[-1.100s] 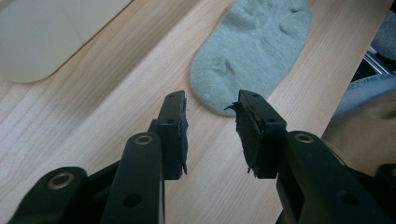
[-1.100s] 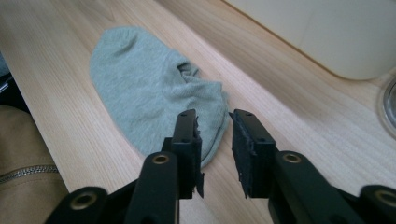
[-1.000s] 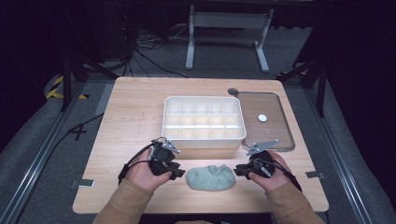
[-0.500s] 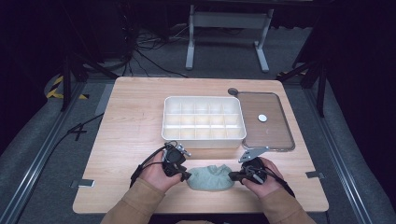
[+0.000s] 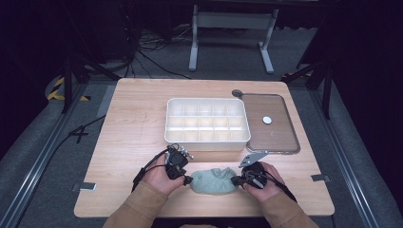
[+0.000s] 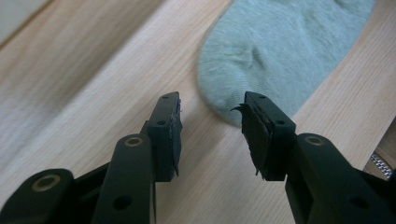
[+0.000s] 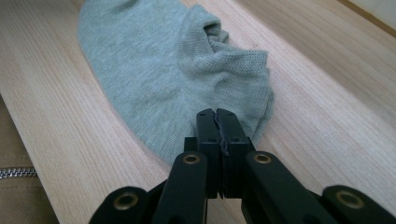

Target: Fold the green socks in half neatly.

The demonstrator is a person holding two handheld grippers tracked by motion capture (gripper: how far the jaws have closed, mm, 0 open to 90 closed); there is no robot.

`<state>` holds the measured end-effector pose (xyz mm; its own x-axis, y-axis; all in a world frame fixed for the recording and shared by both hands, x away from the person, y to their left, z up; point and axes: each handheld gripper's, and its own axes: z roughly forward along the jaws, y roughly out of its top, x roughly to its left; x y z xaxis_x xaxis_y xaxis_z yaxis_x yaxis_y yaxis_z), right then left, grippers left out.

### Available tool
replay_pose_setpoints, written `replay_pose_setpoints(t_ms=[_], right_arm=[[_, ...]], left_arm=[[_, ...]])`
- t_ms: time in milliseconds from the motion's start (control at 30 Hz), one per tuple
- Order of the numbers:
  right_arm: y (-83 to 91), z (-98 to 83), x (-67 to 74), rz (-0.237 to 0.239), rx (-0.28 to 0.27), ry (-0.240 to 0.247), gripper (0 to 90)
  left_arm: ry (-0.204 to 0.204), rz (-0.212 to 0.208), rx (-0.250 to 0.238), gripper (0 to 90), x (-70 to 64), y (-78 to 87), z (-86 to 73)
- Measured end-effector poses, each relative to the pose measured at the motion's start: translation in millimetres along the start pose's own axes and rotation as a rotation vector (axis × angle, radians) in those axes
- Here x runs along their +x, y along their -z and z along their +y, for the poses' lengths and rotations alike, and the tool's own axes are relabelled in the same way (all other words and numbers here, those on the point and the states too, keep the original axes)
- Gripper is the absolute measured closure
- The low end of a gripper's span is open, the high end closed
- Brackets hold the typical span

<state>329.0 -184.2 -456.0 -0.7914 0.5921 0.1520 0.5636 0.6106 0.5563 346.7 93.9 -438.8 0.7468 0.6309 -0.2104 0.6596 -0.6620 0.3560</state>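
Observation:
A pale green sock (image 5: pixel 214 180) lies crumpled on the wooden table (image 5: pixel 128 128) near its front edge, between my two hands. My left gripper (image 5: pixel 186 180) is at the sock's left end. In the left gripper view the left gripper (image 6: pixel 212 107) is open; its jaws have just been opening and nothing is between them. The sock's (image 6: pixel 280 46) rounded toe lies just ahead of the right-hand jaw. My right gripper (image 5: pixel 236 180) is at the sock's right end. In the right gripper view the right gripper (image 7: pixel 217 114) has closed and is shut on the edge of the sock (image 7: pixel 154 79), below the bunched cuff.
A white box (image 5: pixel 206 138) with several empty compartments stands behind the sock at mid-table. To its right lies a shallow brown tray (image 5: pixel 285 142) with a small white disc (image 5: pixel 267 120) in it. Bare wood stretches to the left of the box.
Both hands have moved inward and down to the two ends of the sock. The right jaws have closed at the sock's edge.

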Motion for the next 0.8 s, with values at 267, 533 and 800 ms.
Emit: replay_pose_setpoints(t_ms=[267,533,800], right_arm=[[0.0,-0.4,0.6,-0.005,0.001,0.006,89.7],[-0.3,-0.7,2.3,-0.012,0.002,0.011,89.7],[0.3,-0.1,0.8,-0.003,0.006,0.009,89.5]], left_arm=[[-0.026,0.018,0.032,62.2,-8.1,-10.1,4.3],[-0.049,0.071,0.022,61.2,-19.7,-15.9,9.1],[-0.006,-0.021,0.014,83.4,-15.4,-16.1,7.6]])
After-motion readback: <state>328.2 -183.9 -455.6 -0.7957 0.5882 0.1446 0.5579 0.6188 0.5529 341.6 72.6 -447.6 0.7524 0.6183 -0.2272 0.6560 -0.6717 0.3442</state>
